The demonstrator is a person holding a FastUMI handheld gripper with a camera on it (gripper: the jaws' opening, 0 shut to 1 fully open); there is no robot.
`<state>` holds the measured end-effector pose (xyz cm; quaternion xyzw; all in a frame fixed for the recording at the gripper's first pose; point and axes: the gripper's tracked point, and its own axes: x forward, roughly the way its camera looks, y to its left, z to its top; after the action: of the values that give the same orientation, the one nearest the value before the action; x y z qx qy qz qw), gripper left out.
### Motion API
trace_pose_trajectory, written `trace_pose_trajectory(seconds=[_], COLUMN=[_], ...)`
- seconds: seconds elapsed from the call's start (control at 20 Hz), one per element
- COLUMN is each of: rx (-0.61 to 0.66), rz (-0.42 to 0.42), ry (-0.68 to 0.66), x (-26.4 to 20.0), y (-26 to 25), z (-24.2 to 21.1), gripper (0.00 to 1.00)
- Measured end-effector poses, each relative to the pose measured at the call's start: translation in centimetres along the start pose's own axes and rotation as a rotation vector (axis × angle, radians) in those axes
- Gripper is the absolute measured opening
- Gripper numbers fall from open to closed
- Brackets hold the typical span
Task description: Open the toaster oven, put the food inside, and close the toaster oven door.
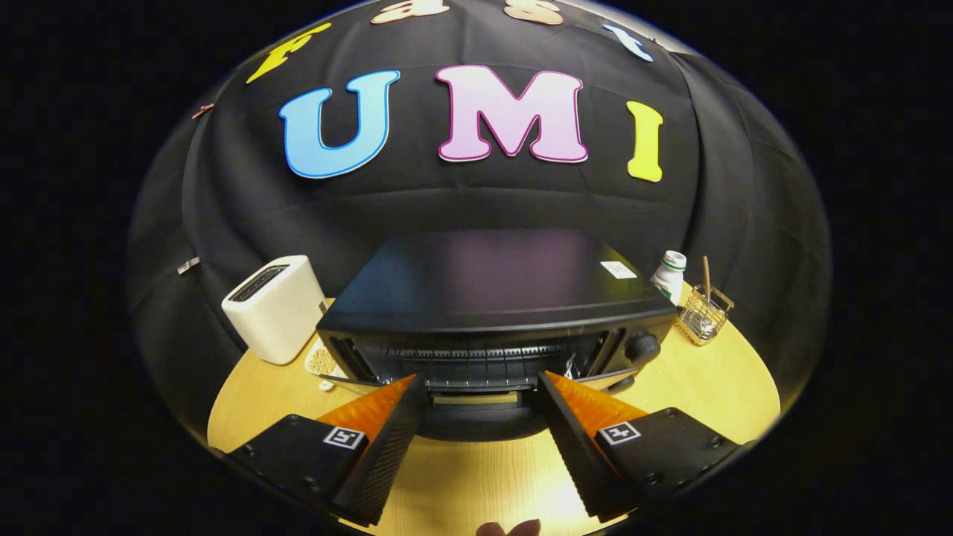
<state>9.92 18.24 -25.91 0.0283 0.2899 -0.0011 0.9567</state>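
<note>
The black toaster oven (484, 286) stands on the round wooden table (715, 387), just ahead of my fingers. Its door (476, 418) is folded down toward me, and the wire rack (476, 365) inside is in sight. My gripper (478, 378) is open, its orange and black fingers (387, 417) spread on either side of the lowered door's front edge, with nothing held. A small white plate of pale food (322, 362) lies left of the oven, partly hidden by it.
A white boxy appliance (275, 305) stands left of the oven. A white bottle (670, 275) and a wire basket (703, 314) with a stick sit to its right. The oven's knob (644, 346) is on its right front. A person's fingertips (510, 528) show below the gripper.
</note>
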Motion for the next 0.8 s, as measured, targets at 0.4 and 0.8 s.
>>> trace_pose_trajectory(seconds=[0.4,0.8], rx=[0.021,0.01], rz=[-0.009,0.039], ry=[0.143,0.285], x=[-3.1,-4.3], y=[-0.1,0.5], z=[-9.1,-14.0], gripper=[0.99,0.99])
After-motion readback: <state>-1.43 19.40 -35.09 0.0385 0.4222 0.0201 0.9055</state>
